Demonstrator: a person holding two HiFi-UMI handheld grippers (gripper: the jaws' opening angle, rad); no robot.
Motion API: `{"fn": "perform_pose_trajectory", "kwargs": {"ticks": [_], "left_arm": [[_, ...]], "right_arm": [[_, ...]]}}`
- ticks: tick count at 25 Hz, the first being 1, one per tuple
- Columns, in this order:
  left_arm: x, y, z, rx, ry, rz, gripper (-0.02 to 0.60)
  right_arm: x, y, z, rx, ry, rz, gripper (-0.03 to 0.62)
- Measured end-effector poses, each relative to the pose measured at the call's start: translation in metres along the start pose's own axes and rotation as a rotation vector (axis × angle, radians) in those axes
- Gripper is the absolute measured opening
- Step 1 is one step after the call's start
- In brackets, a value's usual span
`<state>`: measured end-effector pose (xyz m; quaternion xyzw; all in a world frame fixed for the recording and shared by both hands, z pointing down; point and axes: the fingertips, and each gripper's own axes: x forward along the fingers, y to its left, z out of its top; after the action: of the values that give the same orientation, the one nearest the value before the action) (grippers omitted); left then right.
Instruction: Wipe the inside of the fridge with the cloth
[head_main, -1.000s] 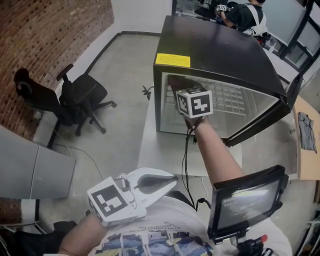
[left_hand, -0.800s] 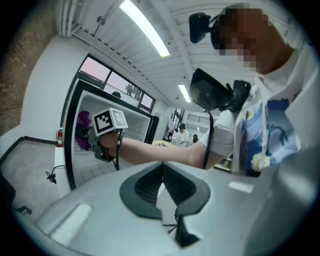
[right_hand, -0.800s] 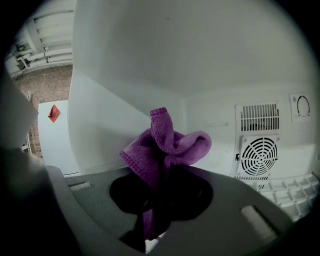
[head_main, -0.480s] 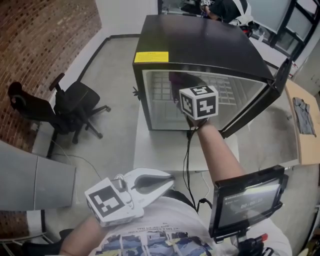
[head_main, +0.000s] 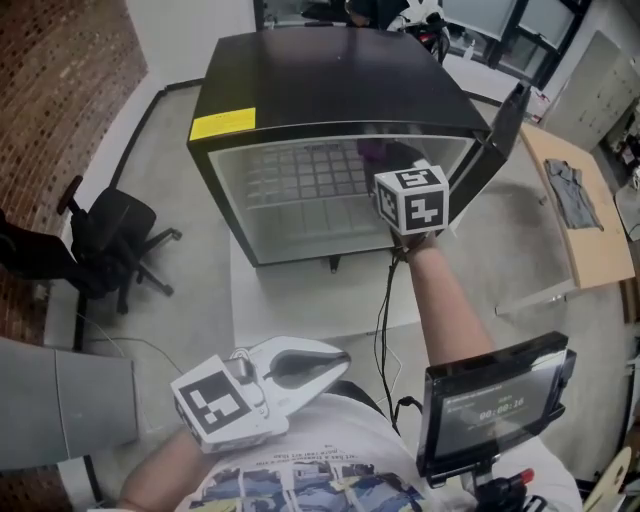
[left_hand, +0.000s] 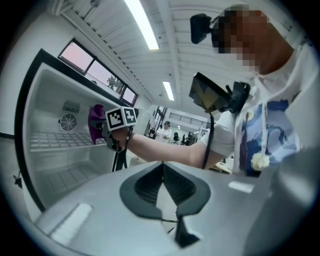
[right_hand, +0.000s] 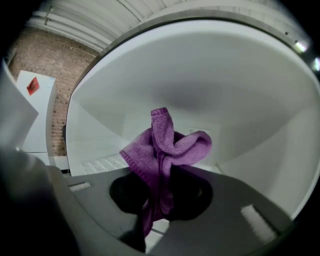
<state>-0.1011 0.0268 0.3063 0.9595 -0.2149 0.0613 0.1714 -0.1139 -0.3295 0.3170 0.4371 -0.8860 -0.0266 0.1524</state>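
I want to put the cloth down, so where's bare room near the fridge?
The white table is bare in front of the fridge, left of the cable. Inside, the wire shelf is free left of the right tool and its cloth. Tight by the door.

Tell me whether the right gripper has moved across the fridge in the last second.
Yes. In the head view, the right gripper went rightward along the fridge, from near the yellow label toward the open door.

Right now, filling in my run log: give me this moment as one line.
right tongs: shut on purple cloth | place: inside open fridge, wall contact unclear | left tongs: shut, empty, near torso
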Motion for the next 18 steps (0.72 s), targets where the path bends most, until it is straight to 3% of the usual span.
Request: {"fn": "perform_pose_trajectory", "kwargs": {"ticks": [6, 18], "left_arm": [[0.012, 0.003, 0.003, 0.003, 0.007, -0.030, 0.006], [0.004, 0.007, 0.007, -0.003, 0.007, -0.016, 0.006]], "right_arm": [[-0.006, -0.030, -0.025, -0.009, 0.053, -0.053, 0.078], [0.015, 0.009, -0.034, -0.024, 0.104, 0.015, 0.078]]}}
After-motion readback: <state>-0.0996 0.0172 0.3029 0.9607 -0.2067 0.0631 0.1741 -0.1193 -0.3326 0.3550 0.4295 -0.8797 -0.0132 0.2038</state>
